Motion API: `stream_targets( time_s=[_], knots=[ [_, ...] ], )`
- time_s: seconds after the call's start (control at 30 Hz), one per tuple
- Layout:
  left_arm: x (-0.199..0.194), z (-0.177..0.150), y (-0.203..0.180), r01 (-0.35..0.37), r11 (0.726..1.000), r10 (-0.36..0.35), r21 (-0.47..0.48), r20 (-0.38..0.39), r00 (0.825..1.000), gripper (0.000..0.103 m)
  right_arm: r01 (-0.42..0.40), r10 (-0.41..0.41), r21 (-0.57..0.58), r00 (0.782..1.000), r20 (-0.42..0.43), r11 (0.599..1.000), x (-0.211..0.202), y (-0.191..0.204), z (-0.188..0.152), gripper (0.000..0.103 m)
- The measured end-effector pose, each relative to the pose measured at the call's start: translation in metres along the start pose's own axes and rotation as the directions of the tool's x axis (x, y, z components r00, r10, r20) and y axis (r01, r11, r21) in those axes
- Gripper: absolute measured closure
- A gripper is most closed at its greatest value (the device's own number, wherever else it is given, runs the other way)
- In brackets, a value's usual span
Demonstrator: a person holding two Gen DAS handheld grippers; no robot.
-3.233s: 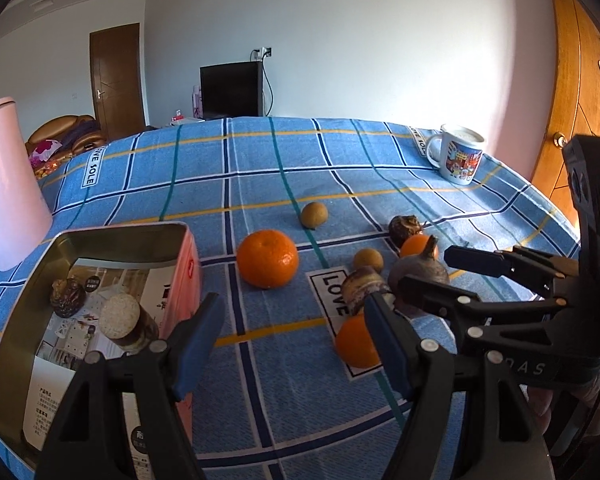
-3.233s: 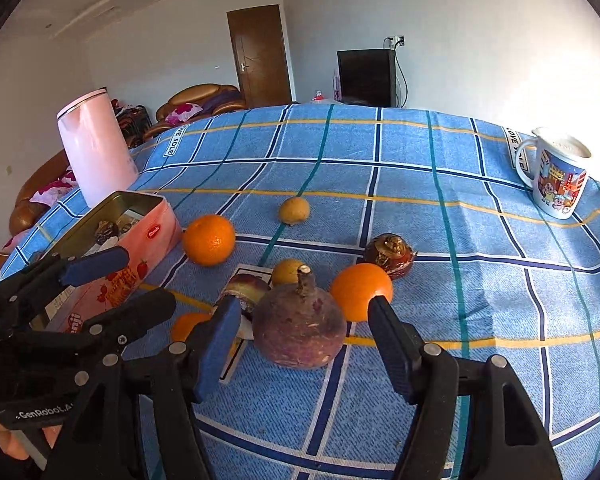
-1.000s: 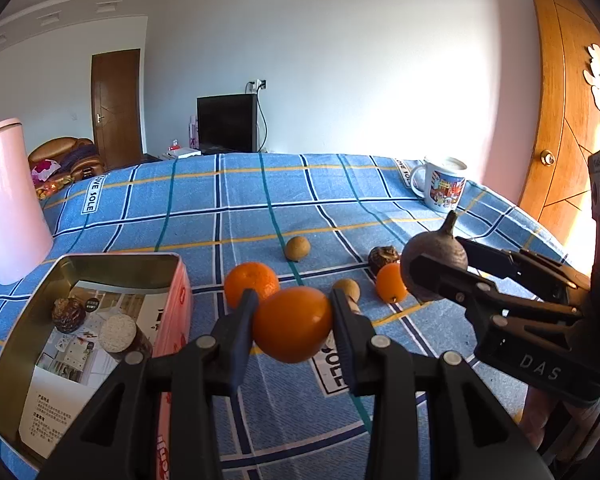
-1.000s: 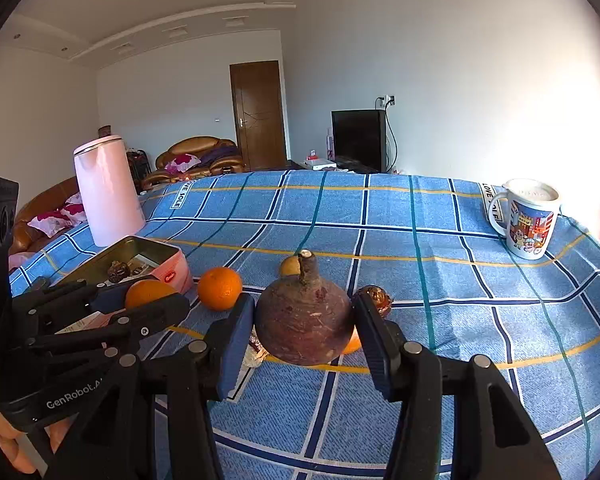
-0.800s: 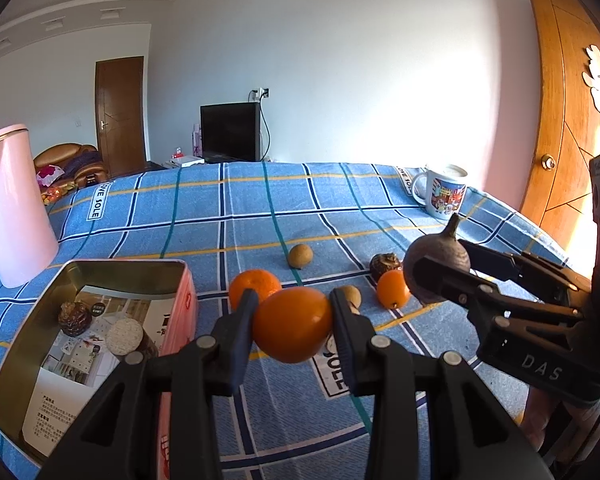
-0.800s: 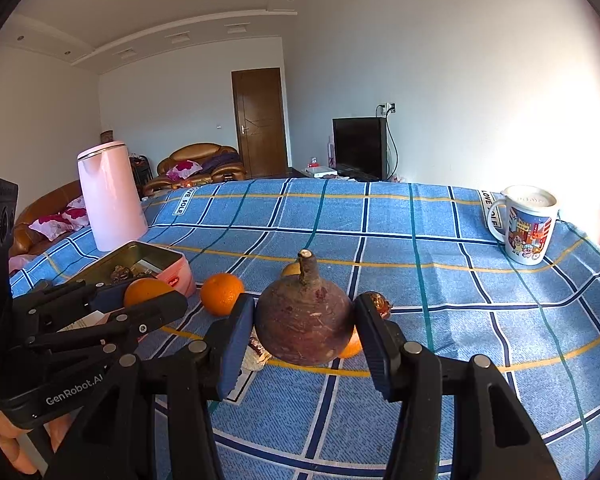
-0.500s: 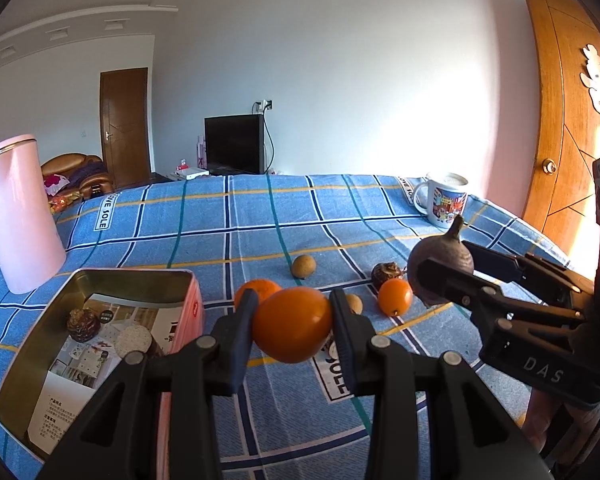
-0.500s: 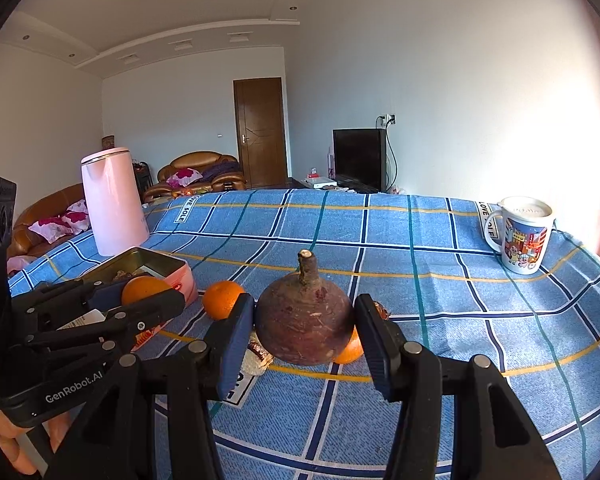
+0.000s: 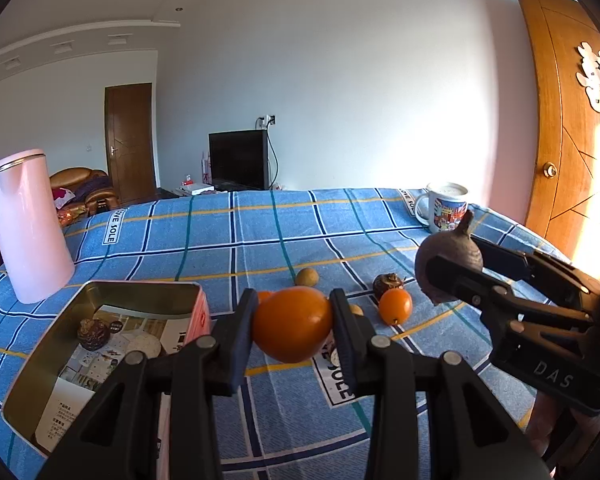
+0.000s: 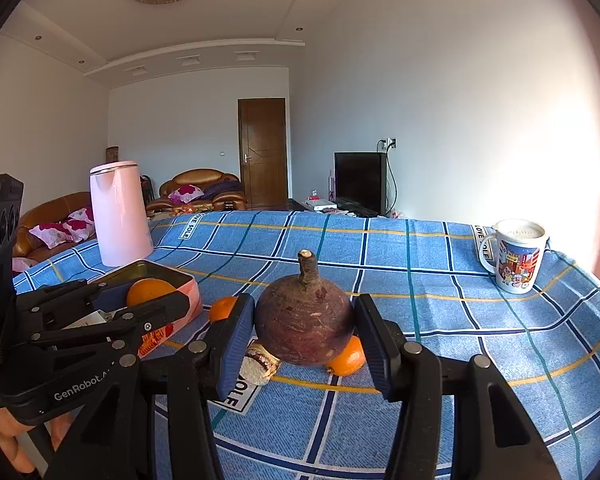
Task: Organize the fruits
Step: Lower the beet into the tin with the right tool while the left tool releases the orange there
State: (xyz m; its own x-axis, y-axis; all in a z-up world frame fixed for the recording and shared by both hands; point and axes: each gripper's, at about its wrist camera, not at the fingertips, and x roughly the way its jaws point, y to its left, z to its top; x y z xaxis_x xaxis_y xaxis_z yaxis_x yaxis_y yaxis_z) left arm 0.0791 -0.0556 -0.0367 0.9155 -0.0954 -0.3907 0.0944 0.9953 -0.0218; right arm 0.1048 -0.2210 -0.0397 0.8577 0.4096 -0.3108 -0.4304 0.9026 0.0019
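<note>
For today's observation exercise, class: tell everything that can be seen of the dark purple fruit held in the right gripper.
The dark purple fruit is round with a dull, scuffed, matte skin and a stubby woody stem pointing up. It is held upright, clear of the blue checked tablecloth, and the right gripper is shut on it, one pad pressing each flank. Nothing else touches it. The left wrist view shows it beside the held orange.

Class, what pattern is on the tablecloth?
The tablecloth is blue plaid with navy, teal and yellow lines, clearest in the right wrist view.
</note>
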Motion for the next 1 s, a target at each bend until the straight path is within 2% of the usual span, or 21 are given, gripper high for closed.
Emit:
stream_targets(
  time_s=[0.37,0.57,0.73,1.0],
  knots=[
    [-0.007,0.0,-0.001,-0.01,1.0,0.009,0.008,0.035,0.999,0.065,0.008,-0.007,-0.015,1.0,0.02,1.0,-0.004,0.003,0.001,0.049],
    [-0.01,-0.001,0.006,-0.004,1.0,0.004,-0.004,0.026,1.0,0.065,-0.002,0.003,-0.017,1.0,0.03,1.0,-0.004,0.006,0.001,0.049],
    [-0.014,-0.001,0.031,-0.028,0.998,0.029,-0.048,0.015,0.999,0.065,-0.039,0.04,-0.036,0.999,0.014,0.999,0.006,0.023,0.006,0.049],
    [-0.023,-0.004,0.086,-0.119,0.985,0.117,-0.123,-0.021,0.993,0.065,-0.15,0.15,-0.061,0.989,-0.012,0.987,0.027,0.062,0.022,0.049]
  ],
)
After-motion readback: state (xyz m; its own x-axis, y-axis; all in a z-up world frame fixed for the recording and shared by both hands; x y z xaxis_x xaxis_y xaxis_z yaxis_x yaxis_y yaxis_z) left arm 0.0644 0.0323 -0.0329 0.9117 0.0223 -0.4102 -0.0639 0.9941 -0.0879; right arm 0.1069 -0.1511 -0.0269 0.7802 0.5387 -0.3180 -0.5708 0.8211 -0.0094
